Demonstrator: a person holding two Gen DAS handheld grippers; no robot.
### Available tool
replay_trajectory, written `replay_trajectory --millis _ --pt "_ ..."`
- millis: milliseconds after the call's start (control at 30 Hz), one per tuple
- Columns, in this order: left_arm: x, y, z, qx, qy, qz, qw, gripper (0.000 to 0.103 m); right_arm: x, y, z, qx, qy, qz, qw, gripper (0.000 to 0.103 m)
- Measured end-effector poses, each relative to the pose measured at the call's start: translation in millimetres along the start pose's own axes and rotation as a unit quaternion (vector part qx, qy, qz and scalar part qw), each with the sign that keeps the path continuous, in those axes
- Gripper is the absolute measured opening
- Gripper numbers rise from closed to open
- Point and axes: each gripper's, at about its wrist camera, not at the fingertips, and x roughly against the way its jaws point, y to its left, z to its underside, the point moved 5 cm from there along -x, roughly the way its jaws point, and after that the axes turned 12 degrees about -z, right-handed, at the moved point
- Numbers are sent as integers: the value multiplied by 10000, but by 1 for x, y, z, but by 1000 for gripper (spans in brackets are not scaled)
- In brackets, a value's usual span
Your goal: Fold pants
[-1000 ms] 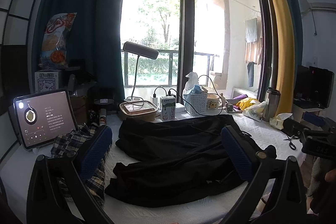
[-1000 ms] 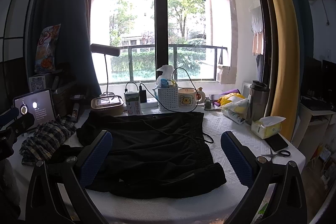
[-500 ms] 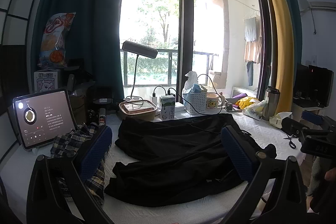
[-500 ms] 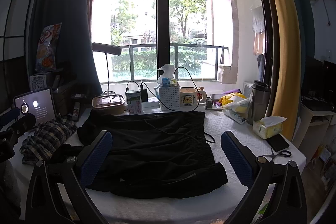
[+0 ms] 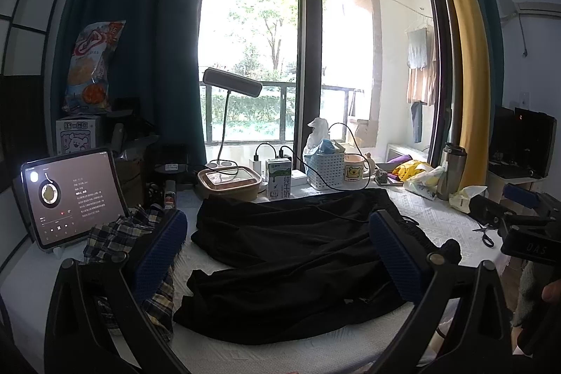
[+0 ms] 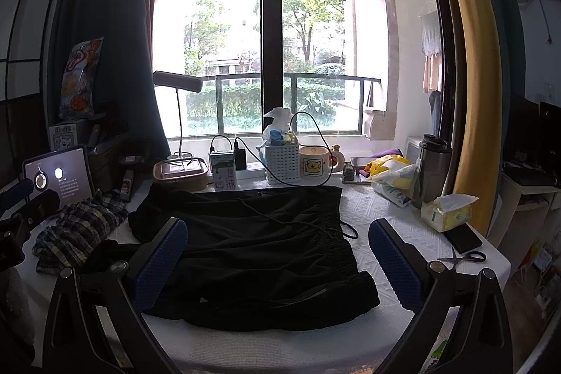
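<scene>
A lit tablet (image 5: 75,197) stands at the left beside crumpled plaid cloth (image 6: 79,228). Along the window sit a desk lamp (image 5: 232,86), milk carton (image 5: 278,178), white basket (image 6: 282,163), bear mug (image 6: 314,164), steel tumbler (image 6: 430,169), tissues (image 6: 447,211) and scissors (image 6: 464,257).

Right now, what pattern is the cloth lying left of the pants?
Plaid, dark blue with cream and yellow checks: the cloth shows best in the right wrist view.
</scene>
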Motion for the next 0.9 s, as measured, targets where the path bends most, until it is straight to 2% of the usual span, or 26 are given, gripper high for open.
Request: replay_trajectory --millis 667,900 --pt "0 0 3 -28 27 21 10000 102 -4 2 6 2 67 -22 10000 103" --pt "-8 1 12 -80 221 -6 9997 102 -14 -5 18 -60 208 13 9998 103"
